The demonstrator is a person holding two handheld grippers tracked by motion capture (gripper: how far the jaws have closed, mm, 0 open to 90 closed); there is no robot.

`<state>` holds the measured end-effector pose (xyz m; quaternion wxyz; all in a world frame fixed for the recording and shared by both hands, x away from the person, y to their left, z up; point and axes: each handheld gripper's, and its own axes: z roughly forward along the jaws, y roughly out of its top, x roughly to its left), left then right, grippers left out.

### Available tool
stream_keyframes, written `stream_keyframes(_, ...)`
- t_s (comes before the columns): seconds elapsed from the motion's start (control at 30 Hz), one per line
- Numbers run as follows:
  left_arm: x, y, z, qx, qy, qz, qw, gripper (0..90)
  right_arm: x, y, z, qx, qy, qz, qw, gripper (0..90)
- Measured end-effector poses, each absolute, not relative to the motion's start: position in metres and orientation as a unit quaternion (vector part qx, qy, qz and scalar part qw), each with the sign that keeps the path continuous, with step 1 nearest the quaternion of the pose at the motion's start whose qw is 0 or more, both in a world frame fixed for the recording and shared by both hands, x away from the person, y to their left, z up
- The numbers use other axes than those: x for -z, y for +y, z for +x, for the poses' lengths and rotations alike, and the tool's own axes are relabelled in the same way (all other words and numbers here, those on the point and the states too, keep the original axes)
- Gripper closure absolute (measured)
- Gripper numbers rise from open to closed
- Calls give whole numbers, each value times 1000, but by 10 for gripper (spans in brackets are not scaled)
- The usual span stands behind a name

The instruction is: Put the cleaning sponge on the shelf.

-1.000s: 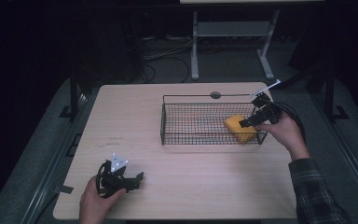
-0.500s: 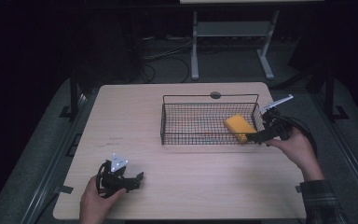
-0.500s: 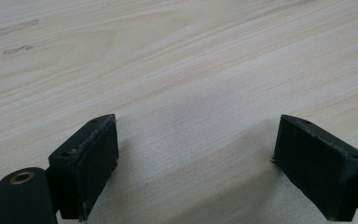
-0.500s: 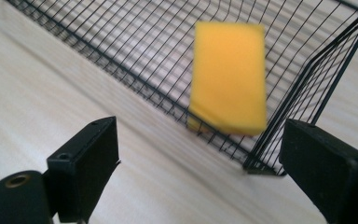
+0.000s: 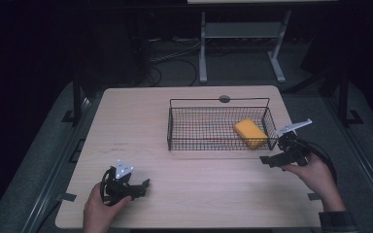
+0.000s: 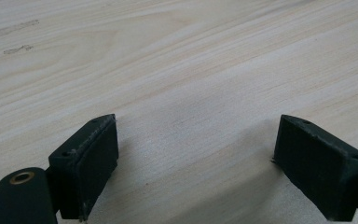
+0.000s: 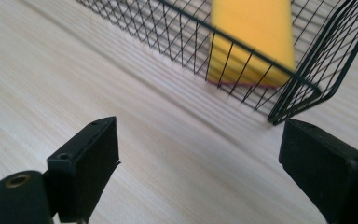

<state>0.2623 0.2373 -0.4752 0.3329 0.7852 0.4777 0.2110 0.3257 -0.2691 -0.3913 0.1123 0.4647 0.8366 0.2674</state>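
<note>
Your yellow sponge lies inside the wire basket, at its right end, close to the wall. Your right gripper sits on the table just outside that corner, jaws wide apart and holding nothing, so the sponge looks put away. Your left gripper rests near the front edge, well apart from the basket, jaws wide and empty too, likely because it has no job right now.

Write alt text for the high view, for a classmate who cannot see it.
A yellow sponge lies at the right end of a black wire basket on a pale wooden table. The right tool, open and empty, is held just outside the basket's near right corner; the left tool rests open near the front left.
</note>
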Motion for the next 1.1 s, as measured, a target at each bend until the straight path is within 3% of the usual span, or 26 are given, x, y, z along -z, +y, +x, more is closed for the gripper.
stream_keyframes(1.1, 475, 238, 262, -212, 477, 786, 333, 127, 457, -276, 279, -288, 820, 463, 173, 106)
